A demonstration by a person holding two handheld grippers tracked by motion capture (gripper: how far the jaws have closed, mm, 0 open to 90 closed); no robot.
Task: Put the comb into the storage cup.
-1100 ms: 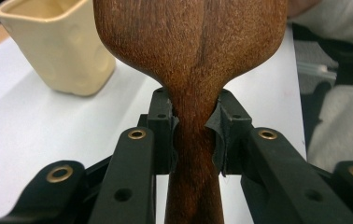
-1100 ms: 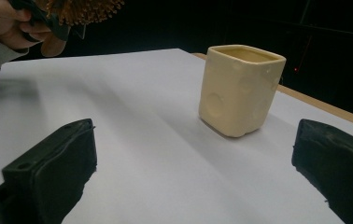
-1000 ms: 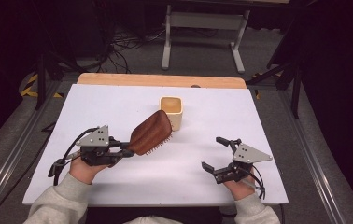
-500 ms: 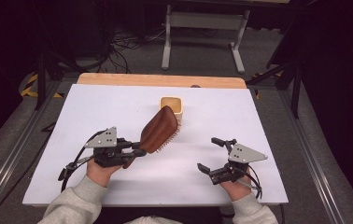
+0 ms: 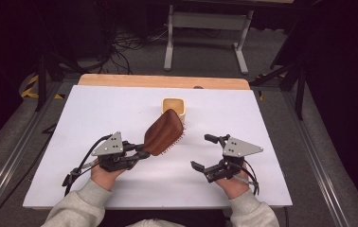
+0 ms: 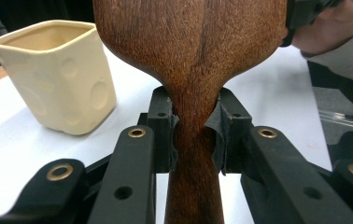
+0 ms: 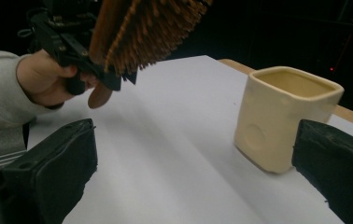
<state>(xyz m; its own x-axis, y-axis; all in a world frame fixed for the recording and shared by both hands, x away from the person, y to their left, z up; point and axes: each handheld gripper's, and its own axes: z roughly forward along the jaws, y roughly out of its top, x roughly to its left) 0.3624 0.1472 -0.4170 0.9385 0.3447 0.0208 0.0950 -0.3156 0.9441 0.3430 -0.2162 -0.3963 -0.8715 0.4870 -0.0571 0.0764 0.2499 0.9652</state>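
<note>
The hairbrush [image 5: 164, 133] is a wooden paddle brush, dark reddish-brown with a visible grain running along its back. The back is broad and smoothly rounded, narrowing sharply to a slim neck and handle. In the right gripper view its underside shows rows of brown bristles [image 7: 158, 25] set close together, pointing down and sideways.

The left hand-held gripper [image 5: 137, 153] clamps the brush by that narrow neck; in the left gripper view the two black pads [image 6: 163, 128] press against either side of the wood, with the head rising above them. The brush is held off the white worktop [image 5: 96, 118], tilted up, its head pointing toward the cream cup [image 5: 174, 108] and ending just short of it in the high view.

The right hand-held gripper [image 5: 204, 152] hovers over the right part of the worktop with its jaws wide apart and nothing between them; in its own view the cup [image 7: 282, 116] stands ahead, nearer the right jaw.

Counted: one hairbrush, one cup, two hand-held grippers, two hands in grey sleeves [image 5: 80, 208]. The cup is squarish with rounded corners, dimpled on its walls, and stands upright toward the far middle of the worktop. A strip of bare wood [image 5: 163, 81] runs along the far edge of the worktop.
</note>
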